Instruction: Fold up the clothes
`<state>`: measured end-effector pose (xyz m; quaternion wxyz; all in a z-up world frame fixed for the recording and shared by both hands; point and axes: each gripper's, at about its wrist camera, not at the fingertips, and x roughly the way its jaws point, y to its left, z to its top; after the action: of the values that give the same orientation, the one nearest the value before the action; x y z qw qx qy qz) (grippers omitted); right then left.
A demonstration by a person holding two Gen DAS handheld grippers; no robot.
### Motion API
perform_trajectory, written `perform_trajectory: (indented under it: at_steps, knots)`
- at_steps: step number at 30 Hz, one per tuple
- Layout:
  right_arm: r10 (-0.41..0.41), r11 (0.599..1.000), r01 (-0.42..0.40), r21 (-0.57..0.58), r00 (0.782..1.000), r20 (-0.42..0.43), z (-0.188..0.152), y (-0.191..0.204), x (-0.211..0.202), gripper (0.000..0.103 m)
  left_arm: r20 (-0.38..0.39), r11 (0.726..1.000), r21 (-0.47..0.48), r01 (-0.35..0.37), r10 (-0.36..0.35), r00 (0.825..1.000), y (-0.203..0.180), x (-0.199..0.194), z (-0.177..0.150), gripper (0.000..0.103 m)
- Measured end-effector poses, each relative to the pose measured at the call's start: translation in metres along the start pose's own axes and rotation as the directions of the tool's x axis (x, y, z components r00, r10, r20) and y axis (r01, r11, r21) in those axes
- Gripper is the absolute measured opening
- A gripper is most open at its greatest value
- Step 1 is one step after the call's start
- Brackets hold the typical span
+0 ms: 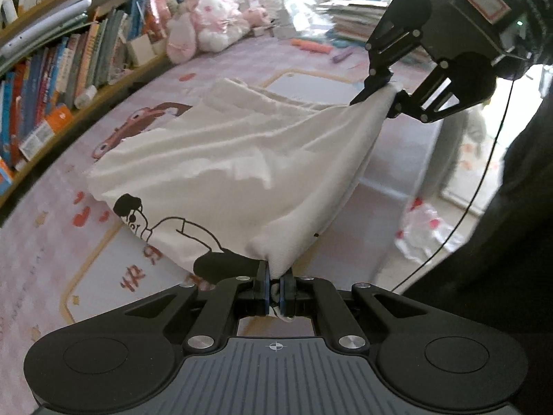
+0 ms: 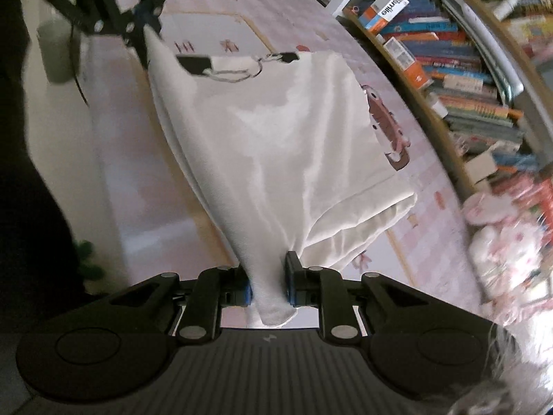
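Observation:
A white T-shirt [image 1: 221, 159] with a black cartoon print is lifted off a pink play mat [image 1: 55, 242]. My left gripper [image 1: 274, 282] is shut on one corner of the shirt. My right gripper [image 1: 389, 91] is shut on another corner, up and to the right in the left wrist view. The cloth hangs taut between them, and its far part rests on the mat. In the right wrist view the right gripper [image 2: 268, 288] pinches the shirt [image 2: 276, 138], and the left gripper [image 2: 147, 33] holds the far corner at top left.
A bookshelf [image 1: 52, 79] full of books runs along the mat's left side and also shows in the right wrist view [image 2: 449, 69]. Pink plush toys [image 1: 211, 24] and stacked books [image 1: 352, 17] lie at the far end. A crumpled plastic bag [image 1: 421, 231] and a black cable [image 1: 484, 180] lie right.

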<state>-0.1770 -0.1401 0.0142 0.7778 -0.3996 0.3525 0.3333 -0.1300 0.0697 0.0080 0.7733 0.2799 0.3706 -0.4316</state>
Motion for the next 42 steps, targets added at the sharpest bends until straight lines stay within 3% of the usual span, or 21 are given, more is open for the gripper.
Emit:
perform_trajectory:
  at_steps: [10, 14, 18, 24, 33, 42]
  knots:
    - [0.094, 0.986, -0.096, 0.138, 0.995, 0.02, 0.002, -0.01, -0.057, 0.017, 0.009, 0.995, 0.048, 0.092, -0.093, 0.996, -0.01, -0.039, 0.008, 0.004]
    - [0.133, 0.981, -0.134, 0.142, 0.991, 0.01, 0.002, -0.011, -0.067, 0.017, -0.008, 0.991, 0.028, 0.132, -0.132, 0.991, -0.008, -0.044, 0.013, 0.004]
    - [0.14, 0.979, -0.142, 0.147, 0.99, 0.026, 0.005, -0.023, -0.073, 0.017, 0.023, 0.993, 0.01, 0.121, -0.121, 0.992, 0.006, -0.052, 0.027, 0.004]
    - [0.083, 0.969, -0.11, 0.22, 0.988, 0.127, 0.017, -0.073, -0.083, 0.017, 0.079, 0.996, -0.061, 0.066, -0.061, 0.995, 0.04, -0.059, 0.058, 0.004]
    - [0.105, 0.928, -0.179, 0.327, 0.967, 0.232, 0.018, -0.15, -0.052, 0.017, 0.085, 0.988, -0.152, 0.009, 0.004, 0.996, 0.084, -0.038, 0.097, 0.004]
    - [0.19, 0.84, -0.303, 0.45, 0.941, 0.279, 0.013, -0.211, 0.004, 0.017, 0.027, 0.961, -0.277, 0.018, -0.01, 1.0, 0.127, -0.002, 0.117, 0.005]
